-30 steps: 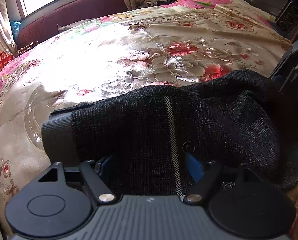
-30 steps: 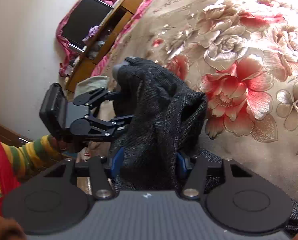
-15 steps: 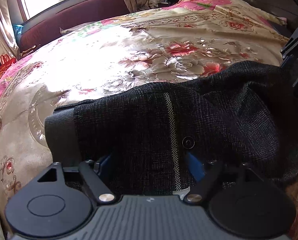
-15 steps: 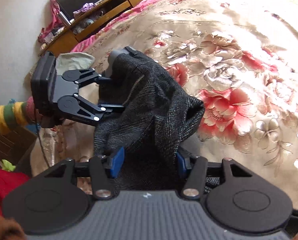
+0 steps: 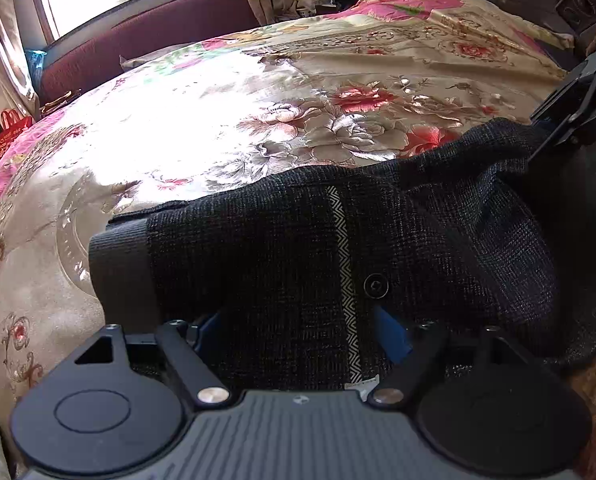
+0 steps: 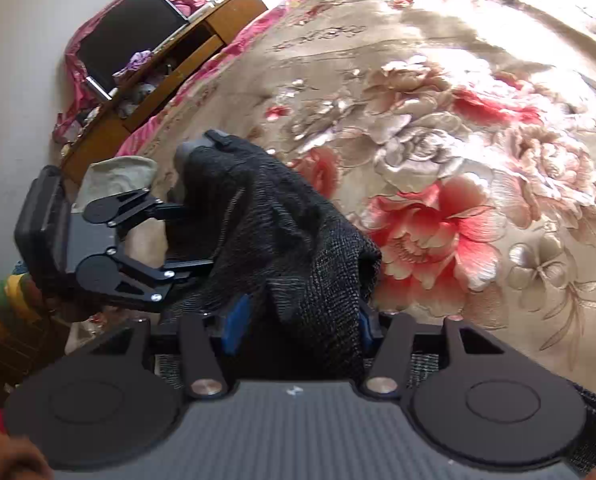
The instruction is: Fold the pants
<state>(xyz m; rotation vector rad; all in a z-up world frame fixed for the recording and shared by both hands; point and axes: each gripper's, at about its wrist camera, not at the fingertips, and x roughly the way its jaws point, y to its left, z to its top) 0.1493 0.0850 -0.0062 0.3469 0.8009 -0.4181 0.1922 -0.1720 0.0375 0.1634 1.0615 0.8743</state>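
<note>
right gripper (image 6: 296,322) lifts and rolls with its bunch of pants (image 6: 282,240), now closer to the left gripper (image 6: 186,240), fabric sagging less between them.

The left gripper (image 5: 298,328) is clamping a thick bunch of the dark knit pants (image 5: 337,248), which is lying on the floral bedspread (image 5: 218,120). The right gripper (image 5: 573,120) is gripping the pants' far right end.

The pants (image 5: 298,264) are gripped by both angled-down grippers, the left gripper (image 5: 301,320) spread wide at one end, the right gripper (image 6: 298,320) narrower at the other.
</note>
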